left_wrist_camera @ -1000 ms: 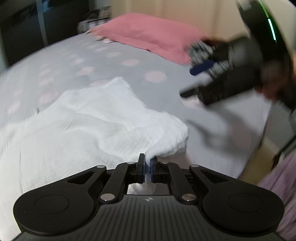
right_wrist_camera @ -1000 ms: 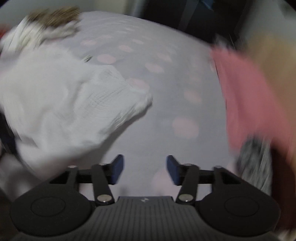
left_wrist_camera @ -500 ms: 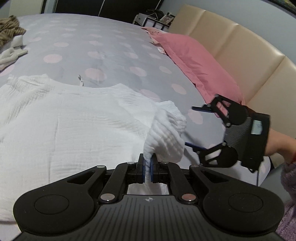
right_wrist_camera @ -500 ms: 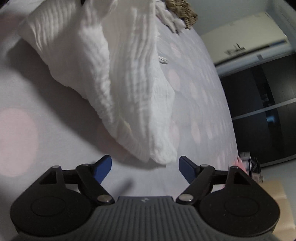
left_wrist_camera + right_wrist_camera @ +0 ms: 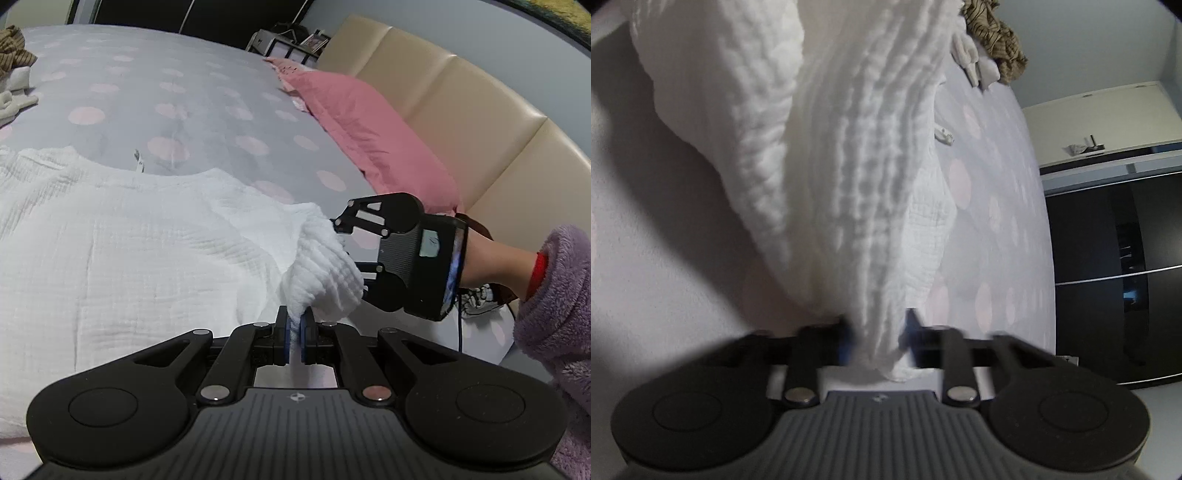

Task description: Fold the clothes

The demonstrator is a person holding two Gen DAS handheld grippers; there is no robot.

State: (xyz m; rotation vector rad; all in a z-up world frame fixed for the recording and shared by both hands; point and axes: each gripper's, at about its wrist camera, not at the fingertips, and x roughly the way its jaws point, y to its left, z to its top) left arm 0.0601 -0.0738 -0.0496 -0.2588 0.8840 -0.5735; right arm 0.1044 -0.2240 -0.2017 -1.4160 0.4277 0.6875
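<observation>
A bed (image 5: 192, 92) with a grey, pink-dotted cover fills the scene, a pink pillow (image 5: 362, 122) along its far right edge against a beige padded headboard (image 5: 461, 122). Across the near left of the bed lies the white crinkled garment (image 5: 110, 258), mostly spread flat, with one corner drawn up into a bunch at the near right. At the far left edge sits a small heap of other clothes (image 5: 14, 74), brown-striped and white, unfolded as far as can be seen.

The left tool (image 5: 294, 341) is clamped shut on a thin pinch of that raised corner. The right tool (image 5: 877, 341), turned on its side just beyond it, has just been closing its jaws, with a thick gathered hem of the same garment between them; its pads appear to press the cloth, though the wrist view is blurred.

By my reading the fold has barely begun: both grips sit on one corner, no fold lies flat yet, and the heap still waits.
</observation>
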